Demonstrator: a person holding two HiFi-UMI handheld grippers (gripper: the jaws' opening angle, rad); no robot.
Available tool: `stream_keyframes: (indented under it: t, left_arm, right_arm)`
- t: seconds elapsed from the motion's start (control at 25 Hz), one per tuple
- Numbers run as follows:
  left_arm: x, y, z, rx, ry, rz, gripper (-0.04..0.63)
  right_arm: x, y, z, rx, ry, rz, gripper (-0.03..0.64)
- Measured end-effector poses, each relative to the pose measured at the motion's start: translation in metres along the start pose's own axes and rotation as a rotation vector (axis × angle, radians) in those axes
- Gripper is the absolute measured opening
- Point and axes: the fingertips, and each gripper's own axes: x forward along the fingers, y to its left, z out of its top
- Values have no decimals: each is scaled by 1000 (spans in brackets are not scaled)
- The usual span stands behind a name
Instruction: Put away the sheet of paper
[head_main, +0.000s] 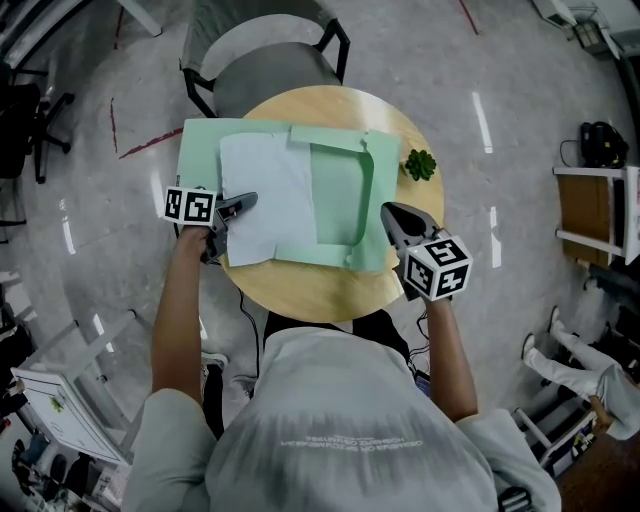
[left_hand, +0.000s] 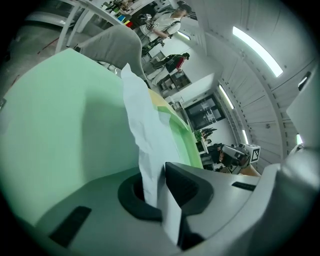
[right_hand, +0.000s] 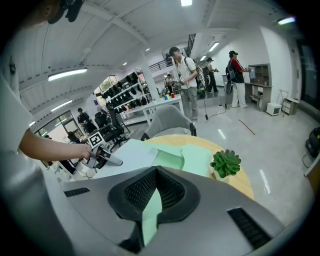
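Note:
A crumpled white sheet of paper (head_main: 265, 195) lies on the left half of an open green folder (head_main: 200, 160) on the round wooden table (head_main: 310, 290). My left gripper (head_main: 245, 203) is at the sheet's left edge and is shut on it; in the left gripper view the paper (left_hand: 145, 135) rises from between the closed pads (left_hand: 185, 187), with the folder (left_hand: 65, 125) behind it. My right gripper (head_main: 388, 210) is at the folder's right edge. There it is shut on the thin green flap (right_hand: 151, 212), which runs through its jaws.
A small green succulent (head_main: 420, 164) stands on the table past the folder's right edge. A grey chair (head_main: 265, 65) is tucked in at the far side. People stand by desks and shelves in the background (right_hand: 187, 85).

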Motion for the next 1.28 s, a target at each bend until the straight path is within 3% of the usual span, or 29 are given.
stream_keyframes:
  t: [0.52,0.76,1.08,1.28]
  left_arm:
    - [41,-20,10,26,55,-61,41]
    - [24,-8,6,92,67,65,152]
    - [-2,6,-6,171,129,198,203]
    - [-15,9,-6,158,137,222,202]
  right_arm:
    - [-8,-12,-6,32,6,-14,29]
    - [-11,-13,-5,35,1,-9,28]
    - [-9,-3,-7,26,6,11,29]
    - [-13,-4,-6,28,6,11,28]
